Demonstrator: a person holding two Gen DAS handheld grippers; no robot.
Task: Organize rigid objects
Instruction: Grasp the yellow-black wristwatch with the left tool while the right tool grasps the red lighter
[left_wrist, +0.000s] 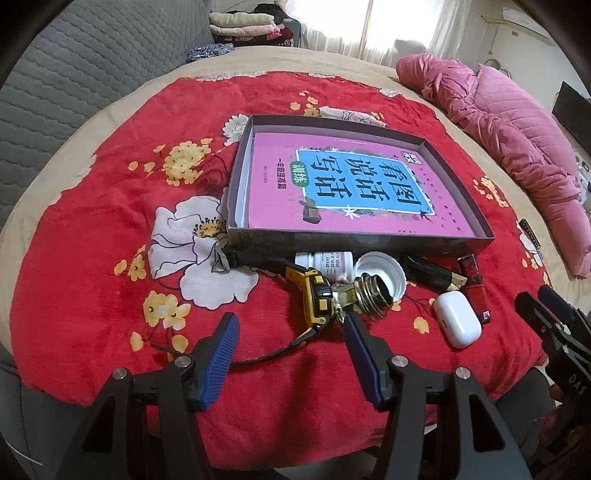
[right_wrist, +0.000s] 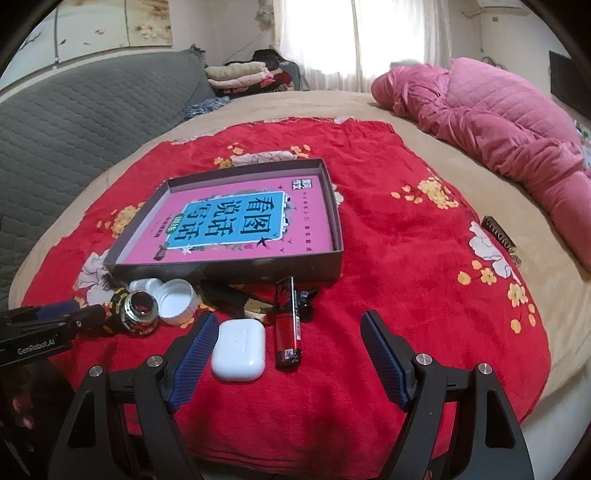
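Observation:
A grey shallow box (left_wrist: 358, 245) (right_wrist: 229, 269) lies on the red flowered blanket with a pink book (left_wrist: 351, 184) (right_wrist: 236, 225) inside. Along its near wall sit a white pill bottle (left_wrist: 325, 262), a white cap (left_wrist: 384, 269) (right_wrist: 177, 301), a small jar with a metal screw thread (left_wrist: 371, 295) (right_wrist: 140, 308), a yellow-and-black watch (left_wrist: 316, 295), a black-and-gold item (left_wrist: 428, 273), a white earbud case (left_wrist: 458, 317) (right_wrist: 239, 349) and a red tube (left_wrist: 474, 284) (right_wrist: 287, 321). My left gripper (left_wrist: 290, 319) is open just short of the watch. My right gripper (right_wrist: 289, 316) is open around the case and tube.
A pink quilted jacket (left_wrist: 517, 140) (right_wrist: 498, 122) lies along the bed's right side. A small dark label (right_wrist: 498, 236) rests at the blanket's right edge. A grey quilted headboard (right_wrist: 74, 122) stands at the left, with folded clothes (right_wrist: 240, 75) behind. Bare red blanket (right_wrist: 424, 277) extends right of the box.

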